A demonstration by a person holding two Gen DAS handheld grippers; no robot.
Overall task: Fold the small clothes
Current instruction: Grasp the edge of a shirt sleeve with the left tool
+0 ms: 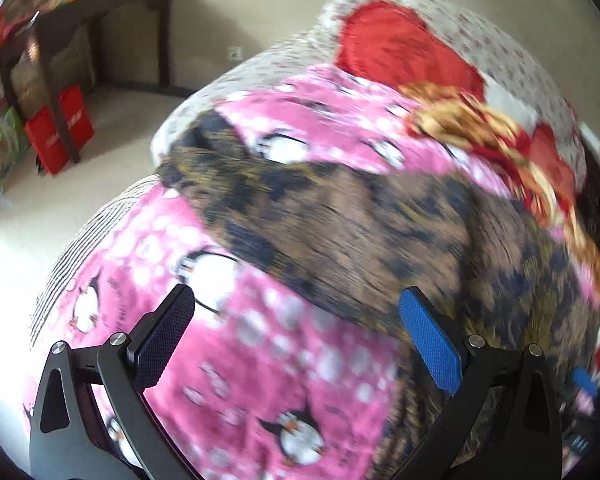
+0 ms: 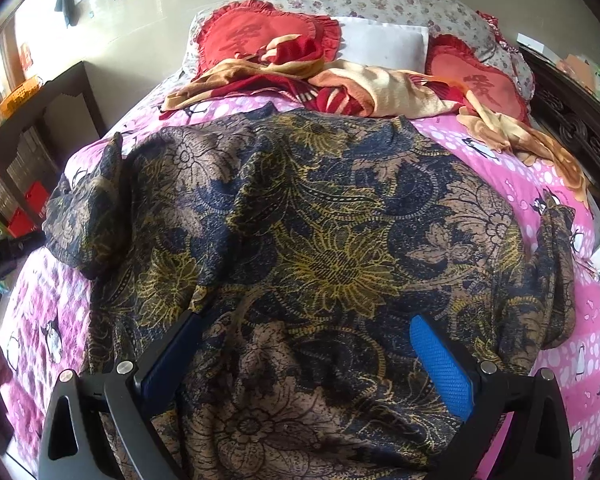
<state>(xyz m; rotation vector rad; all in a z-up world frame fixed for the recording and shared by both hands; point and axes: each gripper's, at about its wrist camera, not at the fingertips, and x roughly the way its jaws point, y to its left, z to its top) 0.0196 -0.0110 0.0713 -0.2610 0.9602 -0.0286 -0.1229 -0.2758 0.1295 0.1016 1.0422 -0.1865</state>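
While the patterned shirt lies spread flat on the pink penguin blanket, collar toward the pillows, its long axis runs up the bed; left gripper and right gripper hover with fingers apart, empty.

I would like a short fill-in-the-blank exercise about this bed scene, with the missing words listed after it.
1. The floral shirt lies spread on a pink blanket printed with ____.
2. Both the left gripper and the right gripper have their jaws ____.
3. The two red cushions near the head of the bed are shaped like ____.

Missing words: penguins; open; hearts
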